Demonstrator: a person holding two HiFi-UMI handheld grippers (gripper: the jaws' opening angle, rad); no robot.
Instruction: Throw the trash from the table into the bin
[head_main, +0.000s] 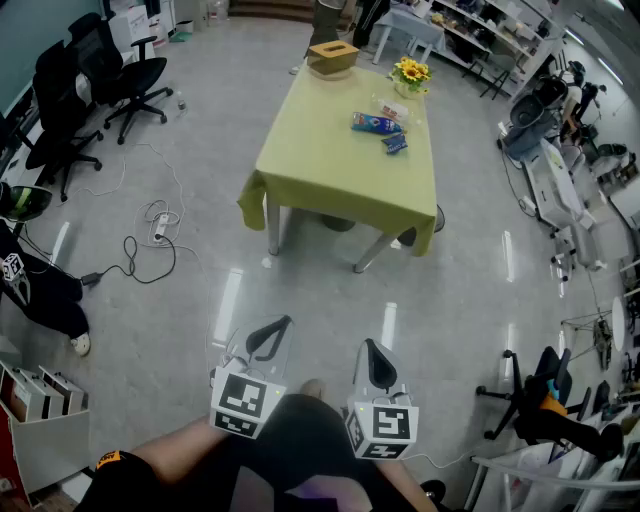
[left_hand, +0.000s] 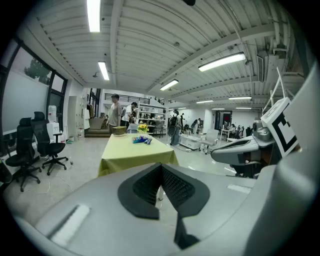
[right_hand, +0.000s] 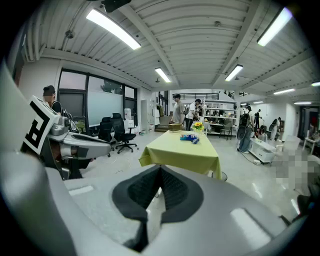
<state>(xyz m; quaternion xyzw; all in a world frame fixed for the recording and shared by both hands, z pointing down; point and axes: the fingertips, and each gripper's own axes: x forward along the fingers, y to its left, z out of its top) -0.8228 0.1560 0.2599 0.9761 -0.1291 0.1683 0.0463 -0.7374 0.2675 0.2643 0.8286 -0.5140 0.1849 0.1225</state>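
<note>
office chairs (head_main: 118, 78) and floor cables (head_main: 150, 246) left of table (head_main: 330, 155)

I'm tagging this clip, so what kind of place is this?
Probably an office or lab workspace: rolling office chairs, stocked shelves along the far wall, and a cloth-covered table on open floor.

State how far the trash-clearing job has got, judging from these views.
Nothing looks done: the blue wrapper and the smaller blue packet lie on the yellow-green table. Nothing is in hand: the left gripper and right gripper are both shut and empty, well short of the table. Left: approach, pick up each piece and bin it.
</note>
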